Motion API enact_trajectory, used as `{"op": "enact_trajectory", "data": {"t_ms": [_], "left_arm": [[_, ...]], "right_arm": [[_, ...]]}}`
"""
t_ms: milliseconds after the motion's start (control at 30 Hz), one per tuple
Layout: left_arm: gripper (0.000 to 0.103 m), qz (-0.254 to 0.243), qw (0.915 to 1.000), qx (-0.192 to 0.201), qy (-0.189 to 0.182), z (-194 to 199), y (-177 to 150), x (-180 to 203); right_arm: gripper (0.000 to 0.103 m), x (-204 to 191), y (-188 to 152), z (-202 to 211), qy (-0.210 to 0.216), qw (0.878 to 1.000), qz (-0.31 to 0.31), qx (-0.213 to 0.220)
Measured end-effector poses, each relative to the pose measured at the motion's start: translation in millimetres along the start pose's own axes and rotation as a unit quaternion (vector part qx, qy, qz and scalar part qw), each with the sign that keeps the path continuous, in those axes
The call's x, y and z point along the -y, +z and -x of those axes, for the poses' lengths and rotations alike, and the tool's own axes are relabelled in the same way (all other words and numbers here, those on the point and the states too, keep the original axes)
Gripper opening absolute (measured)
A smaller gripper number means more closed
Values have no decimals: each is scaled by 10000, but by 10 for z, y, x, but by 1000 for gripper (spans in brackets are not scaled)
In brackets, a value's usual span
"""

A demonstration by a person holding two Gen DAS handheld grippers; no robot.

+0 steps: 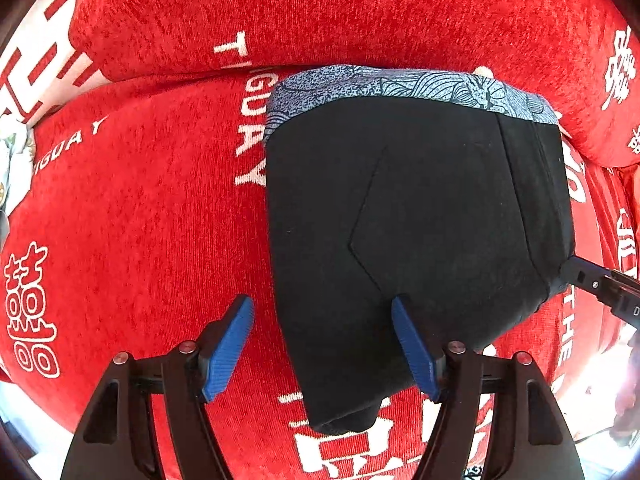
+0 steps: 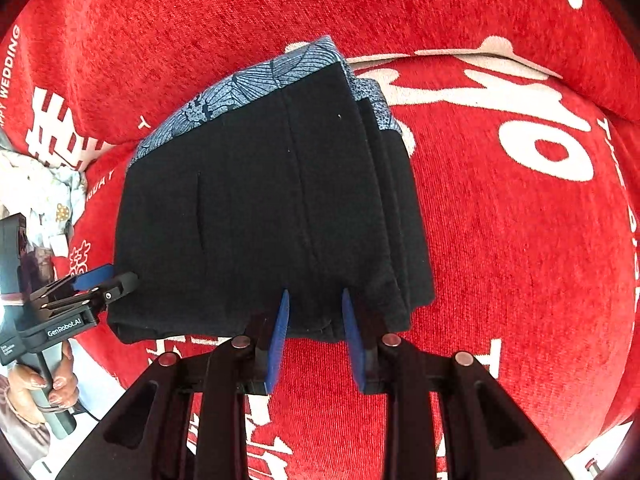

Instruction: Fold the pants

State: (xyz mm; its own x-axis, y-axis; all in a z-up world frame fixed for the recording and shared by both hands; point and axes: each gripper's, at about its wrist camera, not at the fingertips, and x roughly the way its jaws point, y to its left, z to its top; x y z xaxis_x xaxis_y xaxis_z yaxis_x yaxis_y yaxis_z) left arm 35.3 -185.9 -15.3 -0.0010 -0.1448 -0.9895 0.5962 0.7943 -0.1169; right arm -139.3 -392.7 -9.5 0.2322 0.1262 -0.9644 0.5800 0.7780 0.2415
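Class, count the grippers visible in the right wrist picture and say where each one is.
2. The right gripper is at bottom centre, its blue fingers at the near edge of the folded black pants. The left gripper is at the pants' left edge.

A home, by the look of it, most likely a living room with a sofa. Ahead of both tongs stretches a red chenille sofa cover (image 1: 132, 208) woven with white double-happiness characters (image 1: 30, 312) and English lettering; "HAPPY WEDDING" (image 2: 9, 76) runs up the far left edge of the right wrist view. Beyond the tongs' tips a padded back cushion (image 1: 320, 8) rises from the seat, meeting it in a soft crease. Off to the left of the tongs, at the seat's edge, lies a crumpled pale floral cloth (image 2: 44, 188). The wedding-themed upholstery and loose household fabric suggest a domestic room.
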Motion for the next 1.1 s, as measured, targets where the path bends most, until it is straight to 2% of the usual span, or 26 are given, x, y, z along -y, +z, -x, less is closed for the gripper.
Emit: {"op": "enact_trajectory", "data": {"t_ms": [33,67,100,300,333,367,467,567,633,733,1100], "left_arm": [[75,10,10000,-30,2,-5,31,-23],[83,23,10000,-62,58,-12,42,-34],[86,41,9998,-73,156,-26,65,-50],[86,165,9997,-83,132,-22,94,-76],[90,159,9997,-81,150,-23,89,-76],[102,142,9996,-92,217,-28,90,-71],[102,100,9994,-93,330,-35,97,-80],[102,107,9994,-118,323,-47,107,-91],[102,101,9993,-131,327,-53,128,-87],[103,108,9993,-160,314,-74,185,-84],[102,483,9982,-316,-176,-161,384,-286]], "right_arm": [[36,-15,13,24,25,10000,-9,0],[41,-20,20,49,62,10000,-22,0],[46,-30,27,77,80,10000,-30,-2],[56,-37,25,189,-47,10000,73,-13],[56,-31,27,195,-57,10000,63,-15],[56,-16,30,209,-62,10000,46,-11],[59,29,48,264,-75,10000,-2,42],[71,68,87,286,-134,9999,-26,67],[72,113,119,292,-120,9999,-29,60],[80,149,157,280,-106,9999,-17,20],[81,398,245,110,210,9993,-195,-242]]}}
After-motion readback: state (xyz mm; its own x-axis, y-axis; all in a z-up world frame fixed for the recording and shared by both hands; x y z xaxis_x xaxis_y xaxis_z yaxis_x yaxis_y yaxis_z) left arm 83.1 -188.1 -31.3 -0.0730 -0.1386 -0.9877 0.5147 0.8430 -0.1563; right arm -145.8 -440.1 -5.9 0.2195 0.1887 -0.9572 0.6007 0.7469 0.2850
